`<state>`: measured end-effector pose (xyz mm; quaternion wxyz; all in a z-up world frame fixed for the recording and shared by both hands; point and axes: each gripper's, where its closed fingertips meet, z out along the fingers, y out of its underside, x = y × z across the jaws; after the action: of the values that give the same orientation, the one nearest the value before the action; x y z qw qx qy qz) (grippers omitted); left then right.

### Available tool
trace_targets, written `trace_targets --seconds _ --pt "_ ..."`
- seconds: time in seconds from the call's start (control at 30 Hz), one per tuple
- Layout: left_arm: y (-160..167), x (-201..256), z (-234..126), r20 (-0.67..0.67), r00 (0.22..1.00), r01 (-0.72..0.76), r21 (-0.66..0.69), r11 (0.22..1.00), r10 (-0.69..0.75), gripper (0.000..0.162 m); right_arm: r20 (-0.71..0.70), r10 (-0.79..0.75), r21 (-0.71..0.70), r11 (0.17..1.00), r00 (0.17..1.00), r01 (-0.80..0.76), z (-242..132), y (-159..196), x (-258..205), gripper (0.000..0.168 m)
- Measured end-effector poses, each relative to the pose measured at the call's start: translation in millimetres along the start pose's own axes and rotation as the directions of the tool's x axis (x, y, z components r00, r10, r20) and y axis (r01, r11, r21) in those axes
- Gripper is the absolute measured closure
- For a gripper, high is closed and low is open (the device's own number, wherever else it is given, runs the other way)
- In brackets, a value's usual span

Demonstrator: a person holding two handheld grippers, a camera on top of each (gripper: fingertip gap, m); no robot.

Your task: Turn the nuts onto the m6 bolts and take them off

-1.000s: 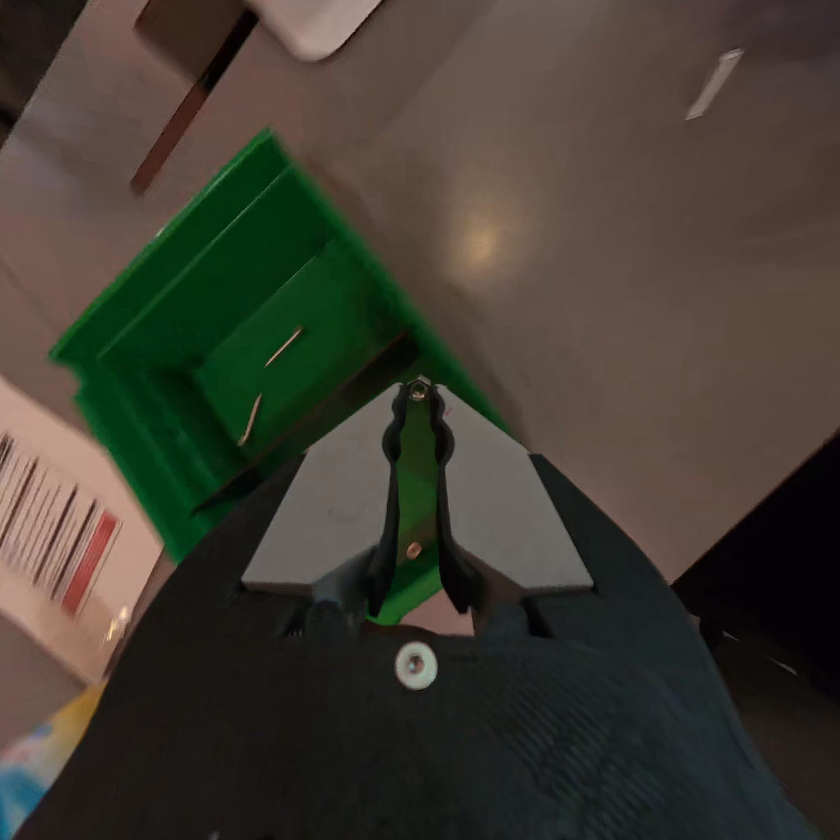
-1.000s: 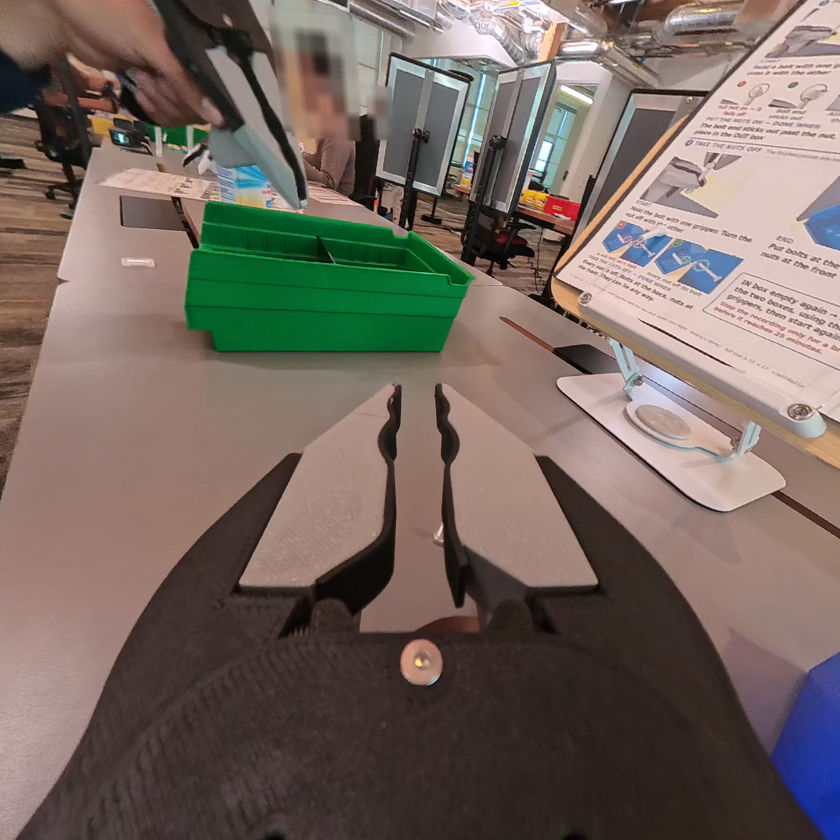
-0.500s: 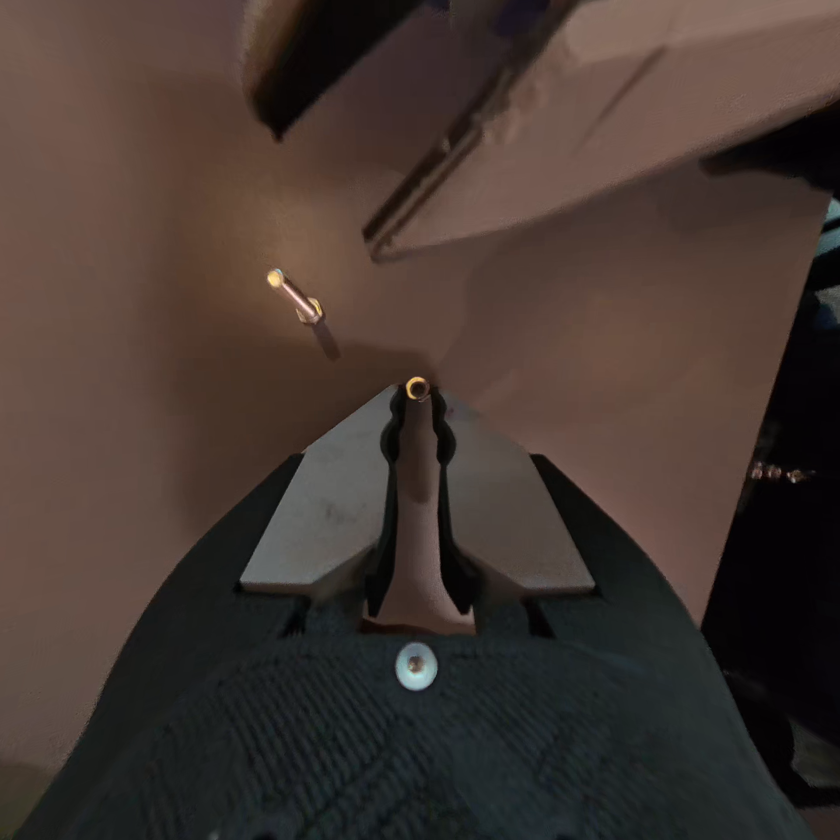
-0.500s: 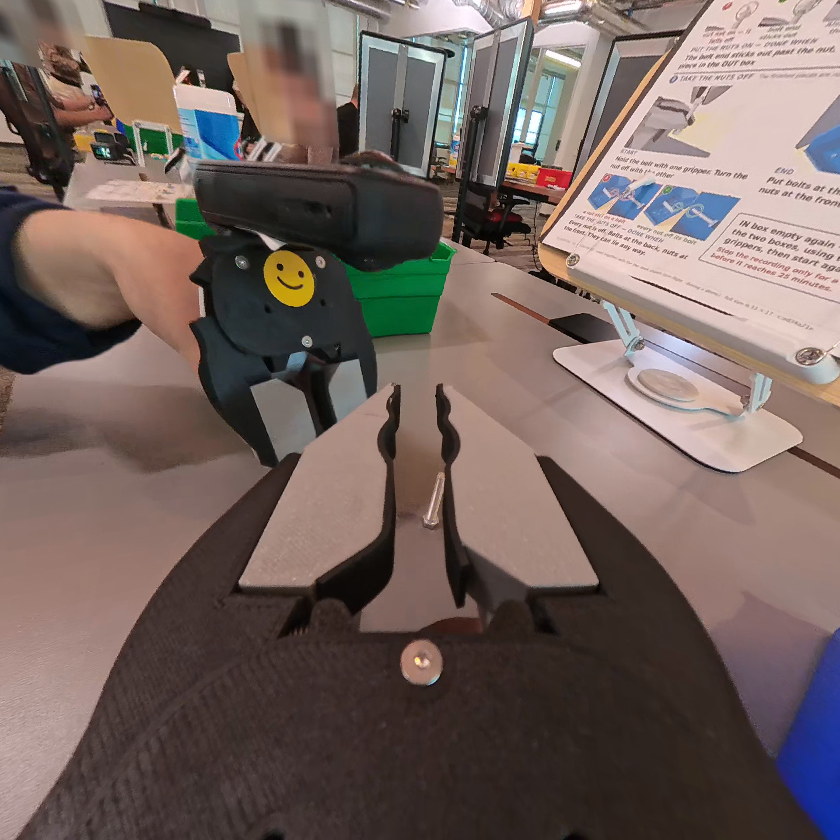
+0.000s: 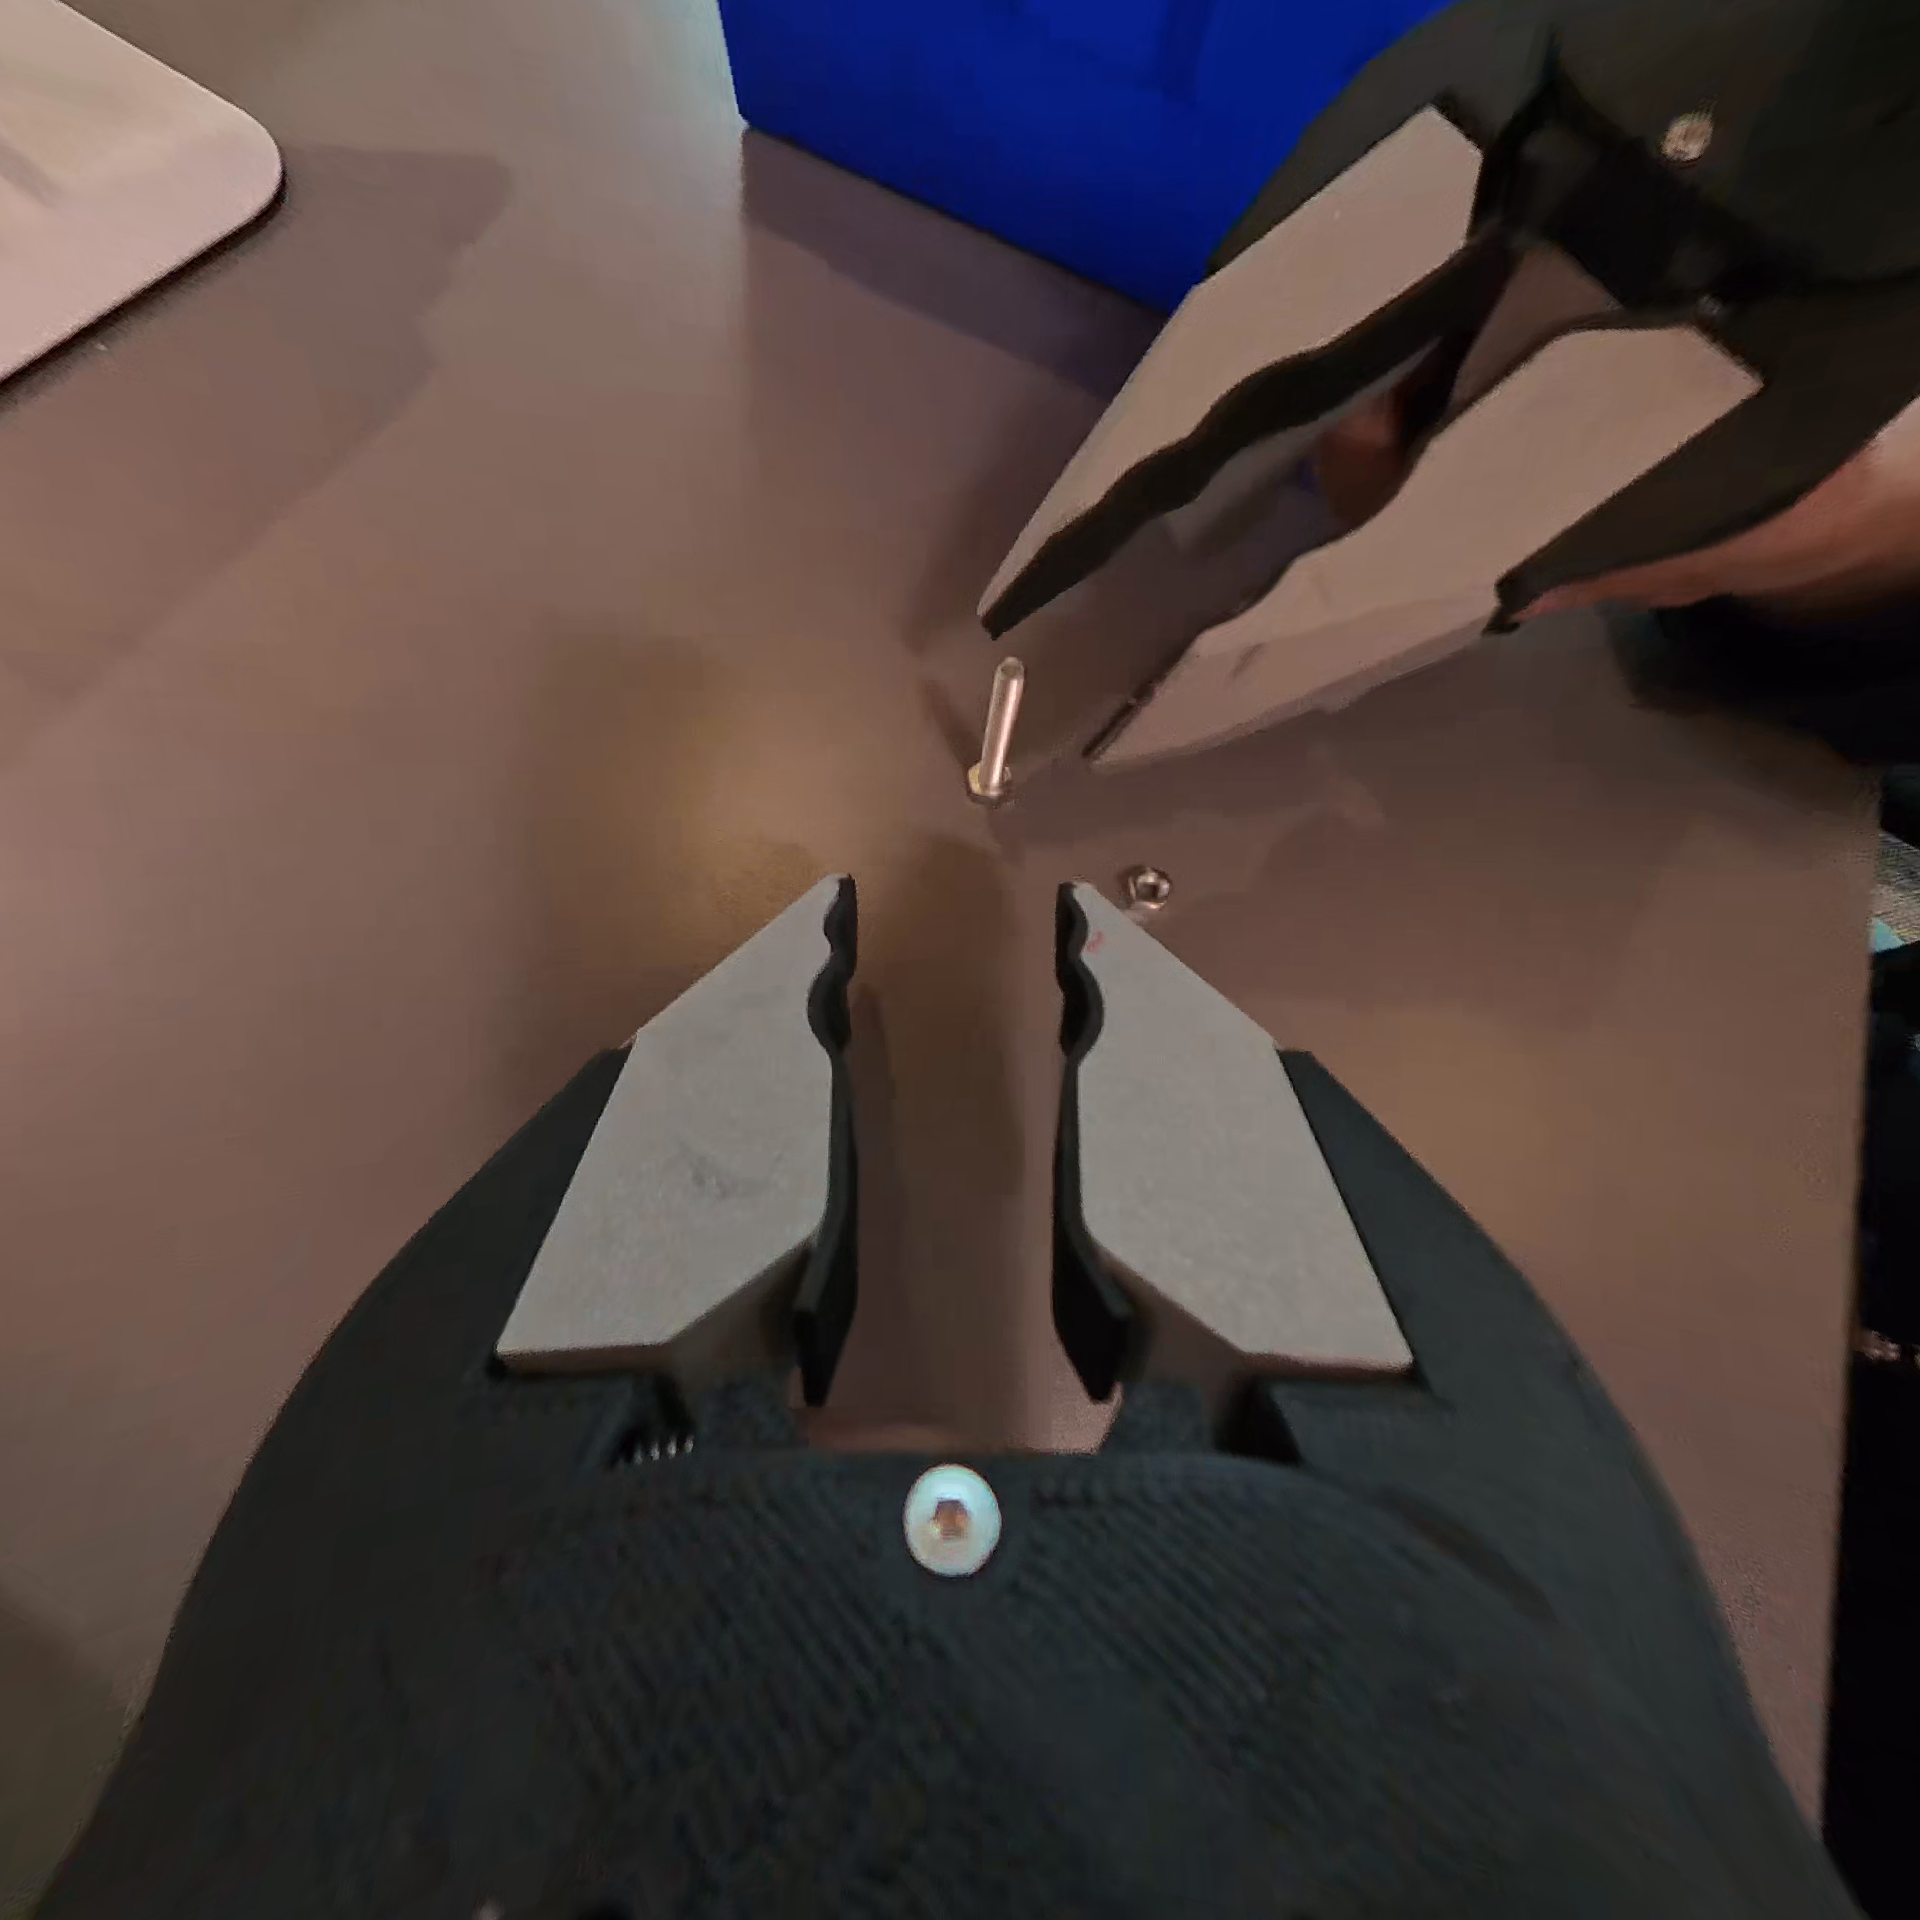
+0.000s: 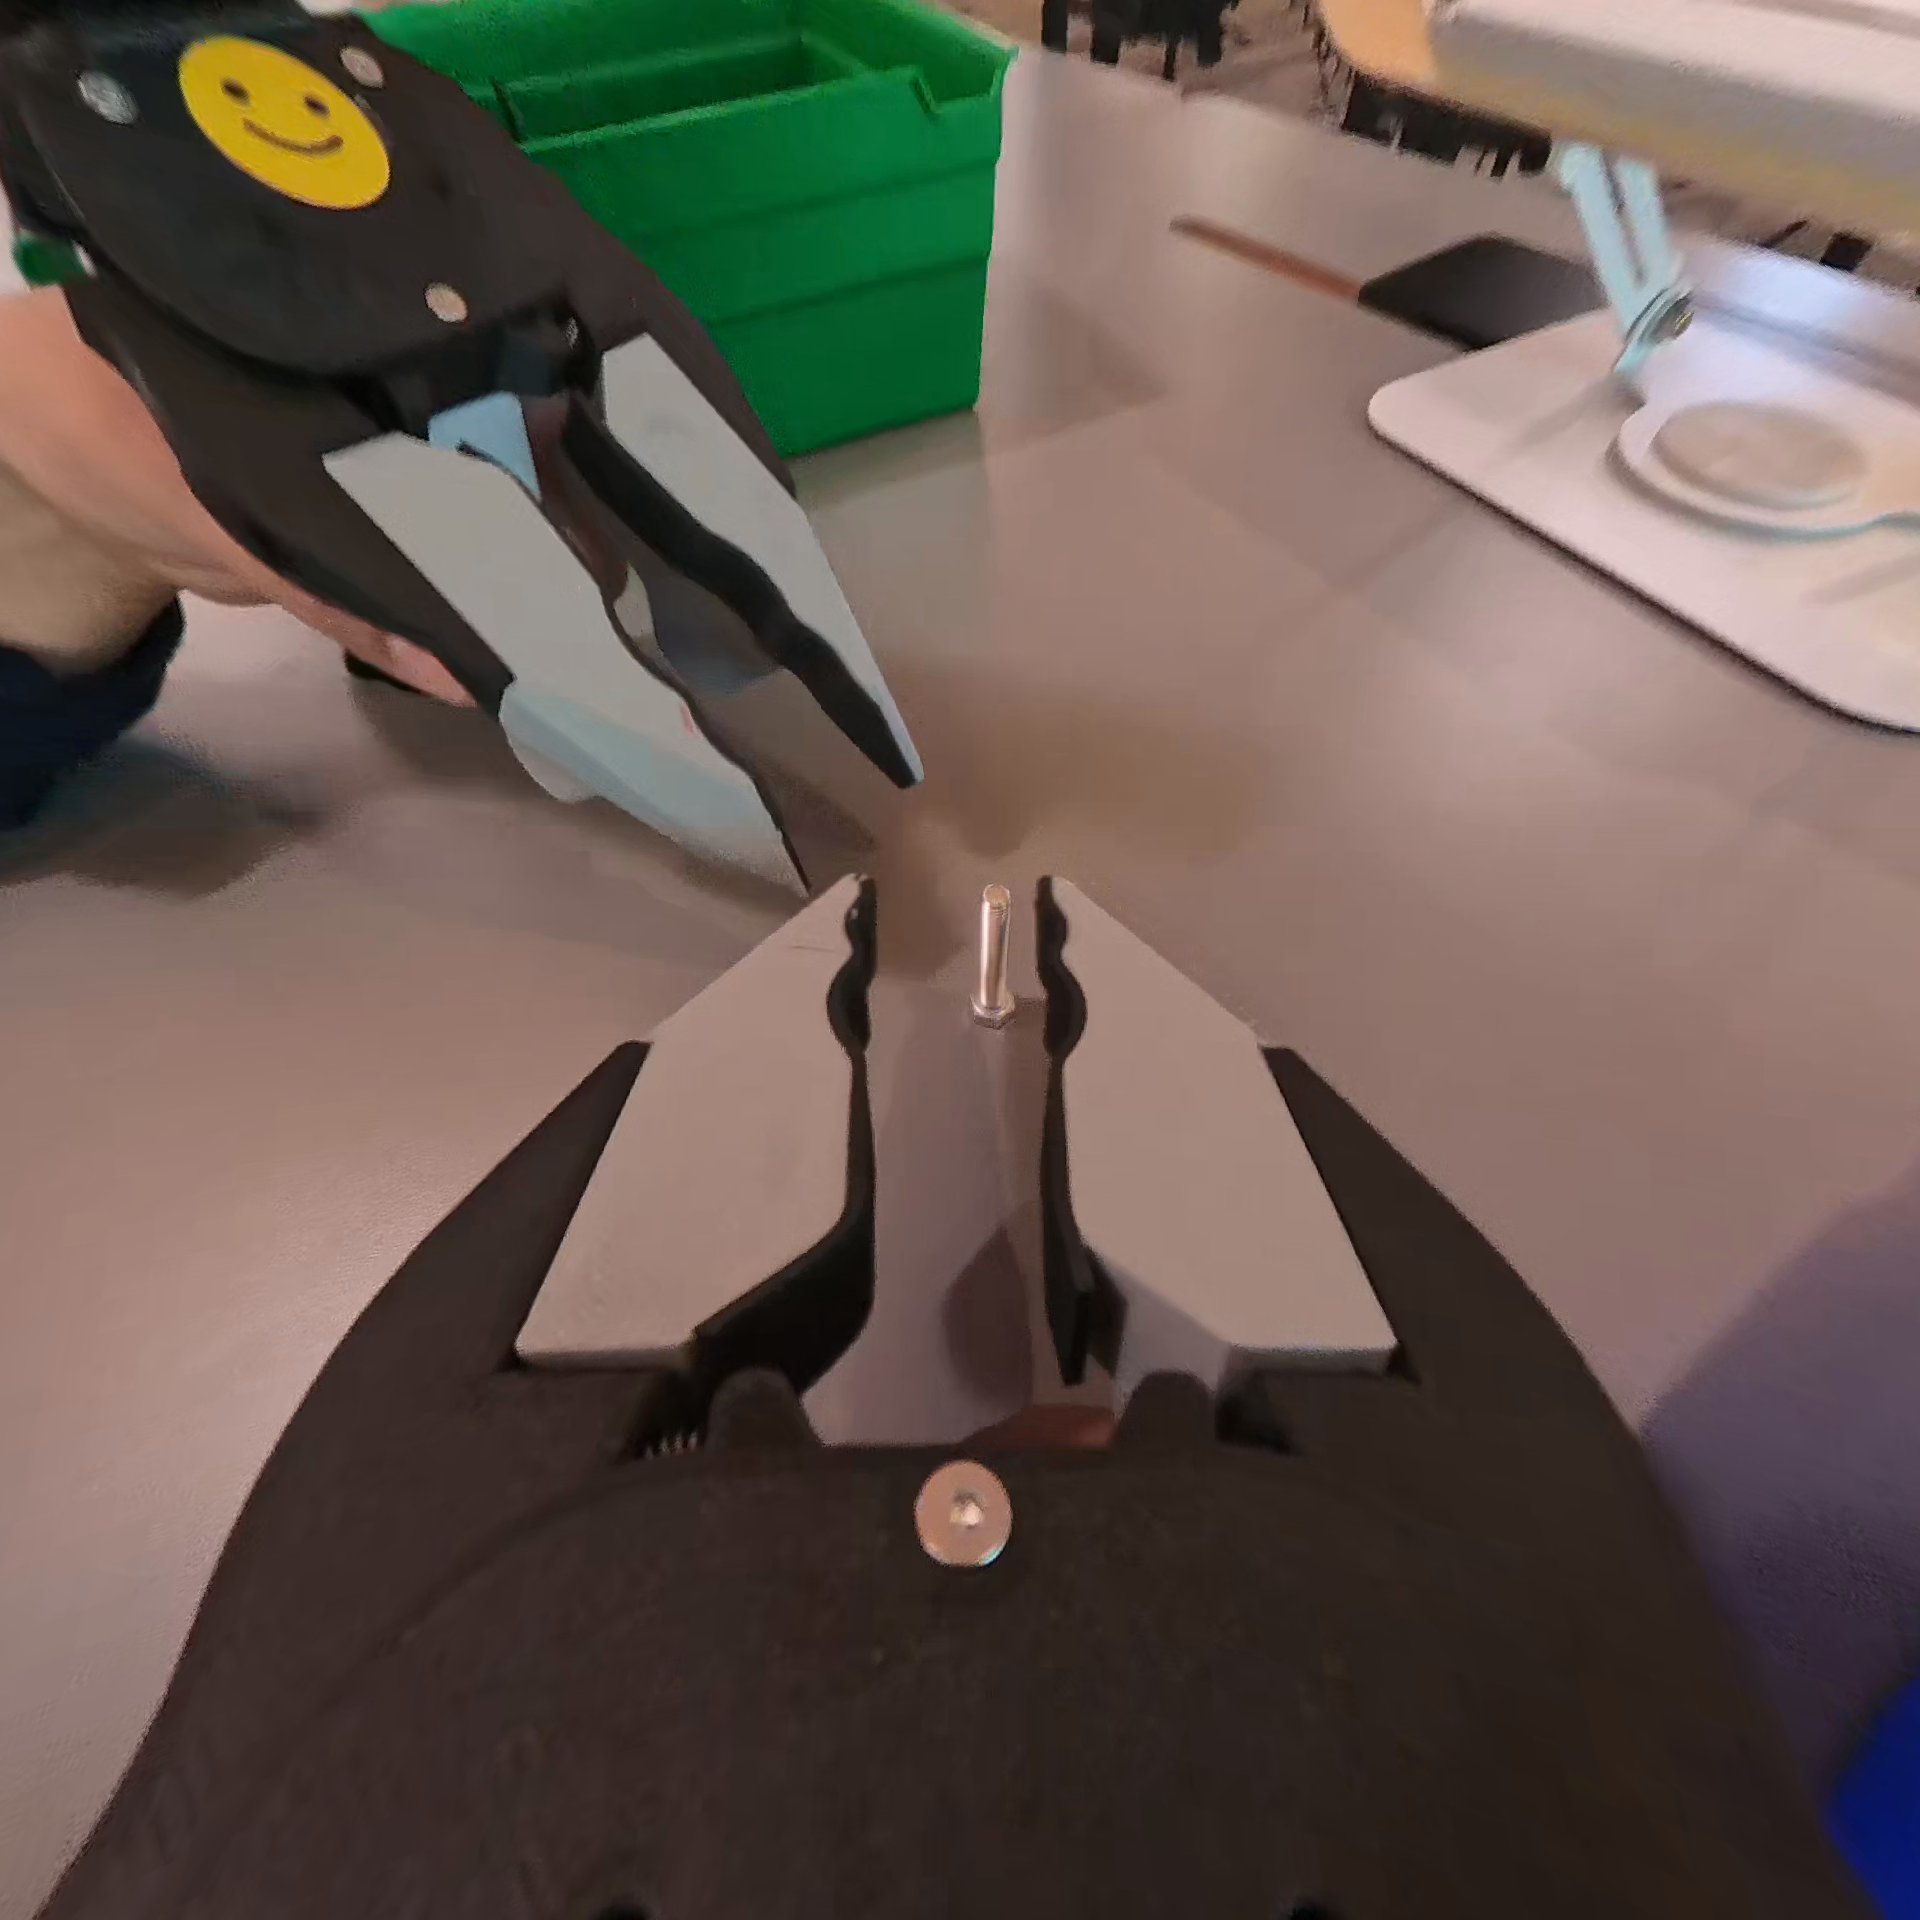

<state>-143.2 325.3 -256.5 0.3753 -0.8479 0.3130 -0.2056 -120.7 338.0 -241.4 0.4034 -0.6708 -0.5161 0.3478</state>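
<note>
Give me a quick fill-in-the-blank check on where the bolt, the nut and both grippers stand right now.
1. The bolt stands on its ____ on the grey table.
2. The nut lies on the table beside the bolt, not ____ onto it.
3. Both the left gripper and the right gripper are ____ and hold nothing.
4. The bolt sits between the fingertips of the ____ gripper.

Missing words: head; threaded; open; right
</note>
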Motion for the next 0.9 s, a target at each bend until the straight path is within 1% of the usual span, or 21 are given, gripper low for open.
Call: trace_targets --seconds 0.07,0.1,0.17,0.23,0.3,0.37,0.4,0.53,0.6,0.67,0.83,0.9 --pt "8 -4 8 0.028 0.999 -0.026 -0.012 1.000 0.026 0.121 0.016 0.039 -0.035 0.999 0.999 -0.038 5 4 3 0.157" --pt "7 -5 10 0.036 0.999 -0.035 0.004 0.999 0.035 0.120 0.025 0.054 -0.044 0.998 0.998 -0.053 7 4 5 0.164" --pt "-2 -2 12 0.013 1.000 -0.027 0.062 0.998 0.026 0.120 0.042 0.084 -0.049 0.995 0.996 -0.082 10 3 7 0.165" --pt "-4 -3 13 0.026 0.999 -0.036 0.083 0.996 0.034 0.120 0.053 0.106 -0.046 0.994 0.993 -0.104 10 3 9 0.166" --pt "-3 -5 15 0.044 0.998 -0.046 0.076 0.996 0.043 0.119 0.048 0.101 -0.012 0.995 0.994 -0.101 7 -2 11 0.166" --pt "-9 -1 15 0.041 0.998 -0.053 0.113 0.992 0.049 0.120 0.070 0.102 0.031 0.994 0.992 -0.104 4 -9 8 0.166" --pt "-12 2 14 0.038 0.998 -0.061 0.131 0.989 0.057 0.121 0.095 0.107 0.055 0.992 0.990 -0.113 3 -14 4 0.166" --pt "-17 11 13 0.028 0.994 -0.105 0.162 0.981 0.102 0.137 0.150 0.093 0.129 0.985 0.984 -0.112 -1 -30 -9 0.166" --pt "-19 13 12 0.034 0.992 -0.125 0.179 0.976 0.121 0.152 0.153 0.077 0.137 0.986 0.985 -0.098 -2 -32 -12 0.166" --pt "-24 16 9 0.021 0.993 -0.119 0.216 0.969 0.117 0.157 0.175 0.080 0.134 0.985 0.981 -0.105 -1 -31 -16 0.166" --pt "-30 21 5 -0.041 0.996 -0.060 0.258 0.964 0.073 0.159 0.195 0.095 0.163 0.978 0.976 -0.128 -5 -36 -17 0.166" --pt "-30 19 3 -0.046 0.997 -0.046 0.262 0.964 0.060 0.159 0.189 0.092 0.169 0.978 0.978 -0.124 -6 -37 -16 0.166"
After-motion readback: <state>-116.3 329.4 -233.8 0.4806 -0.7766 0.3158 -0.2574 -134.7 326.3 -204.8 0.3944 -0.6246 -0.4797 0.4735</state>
